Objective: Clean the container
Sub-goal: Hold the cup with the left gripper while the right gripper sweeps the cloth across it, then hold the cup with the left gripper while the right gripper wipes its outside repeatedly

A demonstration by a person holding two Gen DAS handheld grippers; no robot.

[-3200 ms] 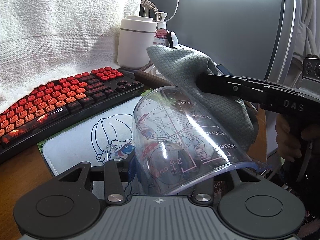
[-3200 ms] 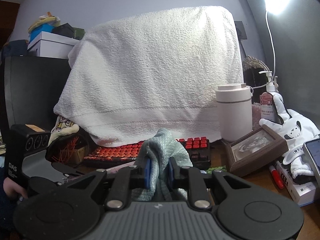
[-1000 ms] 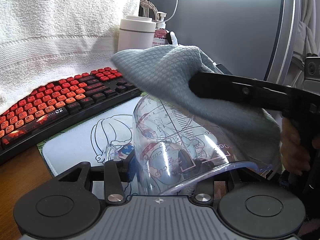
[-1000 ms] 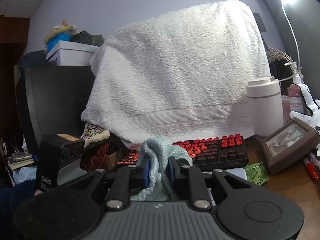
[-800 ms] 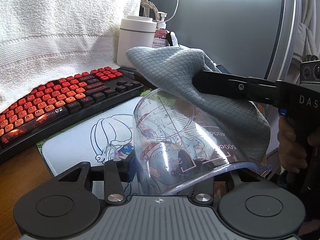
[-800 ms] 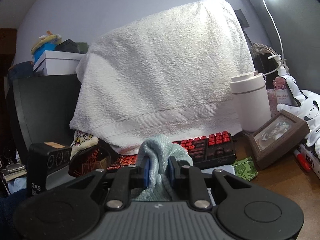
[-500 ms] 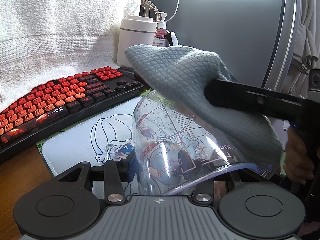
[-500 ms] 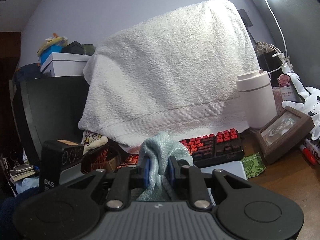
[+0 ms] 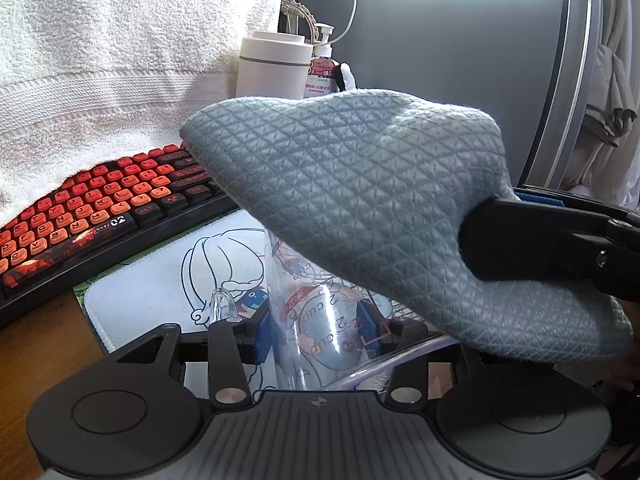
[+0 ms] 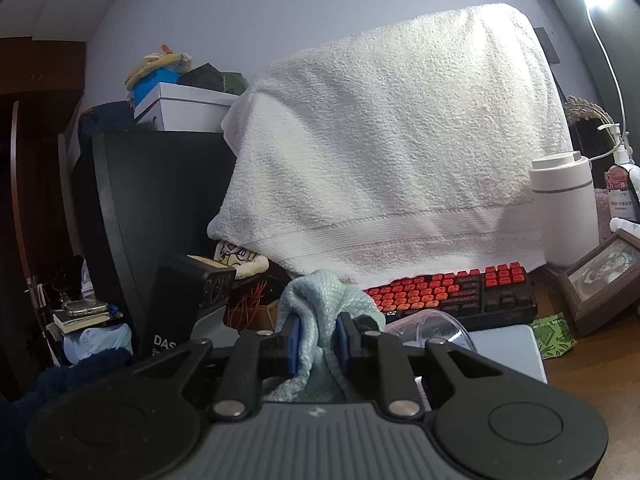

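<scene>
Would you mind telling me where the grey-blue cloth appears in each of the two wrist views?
Left wrist: the cloth fills the centre and right, draped over the measuring cup.
Right wrist: the cloth sits bottom centre, pinched in the right gripper.
Shared landmark: the red keyboard.
</scene>
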